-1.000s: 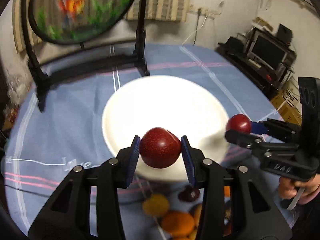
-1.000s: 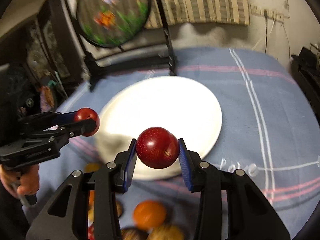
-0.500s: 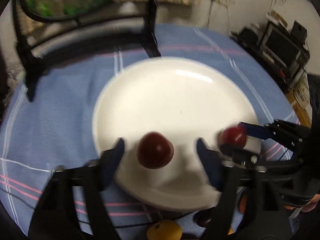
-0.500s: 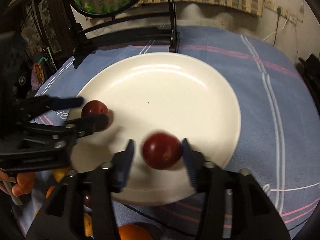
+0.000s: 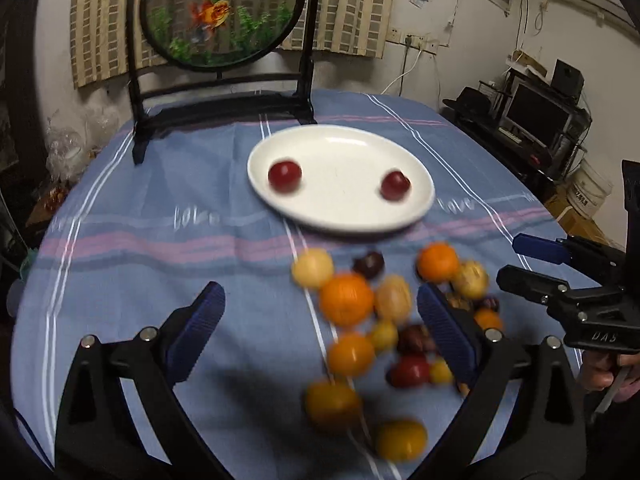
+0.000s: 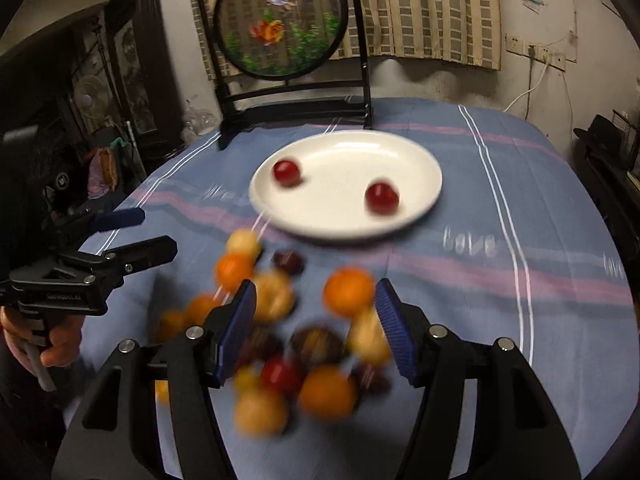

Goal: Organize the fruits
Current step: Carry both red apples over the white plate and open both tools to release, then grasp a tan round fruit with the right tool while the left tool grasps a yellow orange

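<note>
Below both empty, just-widened grippers (image 5: pixel 318 330) (image 6: pixel 316 326), piled fruit (image 6: pixel 280 332) blurs beyond telling.

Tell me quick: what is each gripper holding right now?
Left gripper: open, empty; its jaws have just been opening.
Right gripper: open, empty; its jaws opened too.

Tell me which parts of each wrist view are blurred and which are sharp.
Left wrist view: fruit pile smeared, plate edge slightly soft, left tongs sharp. Right wrist view: pile blurred worse, streaky; right tongs crisp. Both bend the room at the edges.
</note>
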### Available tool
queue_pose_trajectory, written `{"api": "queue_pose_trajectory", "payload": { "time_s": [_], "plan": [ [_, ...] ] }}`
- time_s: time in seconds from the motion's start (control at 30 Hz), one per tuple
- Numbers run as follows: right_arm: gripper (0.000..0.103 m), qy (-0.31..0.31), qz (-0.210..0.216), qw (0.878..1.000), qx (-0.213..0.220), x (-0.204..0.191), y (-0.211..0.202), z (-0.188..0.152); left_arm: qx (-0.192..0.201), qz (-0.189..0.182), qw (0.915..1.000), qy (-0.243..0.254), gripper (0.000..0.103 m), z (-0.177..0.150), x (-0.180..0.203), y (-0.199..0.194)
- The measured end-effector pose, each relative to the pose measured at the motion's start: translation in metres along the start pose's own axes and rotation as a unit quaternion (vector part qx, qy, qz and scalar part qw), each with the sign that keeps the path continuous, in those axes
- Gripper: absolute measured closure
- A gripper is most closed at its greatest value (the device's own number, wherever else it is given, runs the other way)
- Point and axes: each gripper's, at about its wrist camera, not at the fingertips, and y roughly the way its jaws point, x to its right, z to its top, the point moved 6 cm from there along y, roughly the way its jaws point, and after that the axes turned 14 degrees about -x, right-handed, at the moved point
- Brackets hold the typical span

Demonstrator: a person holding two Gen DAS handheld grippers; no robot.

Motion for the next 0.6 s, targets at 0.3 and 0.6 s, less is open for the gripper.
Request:
{"api": "queue_pose_trajectory", "payload": {
  "time_s": [0.3,0.6],
  "plan": [
    [0.040,0.007,-0.003,0.999,-0.039,-0.030,0.016,-0.067,0.008,0.025,0.9996,0.003,0.004,-0.088,0.021,-0.006],
    [0.050,0.029,0.008,0.997,-0.065,-0.032,0.042,-0.069,-0.001,0.024,0.9997,0.004,0.004,-0.093,0.020,-0.001]
  ]
}}
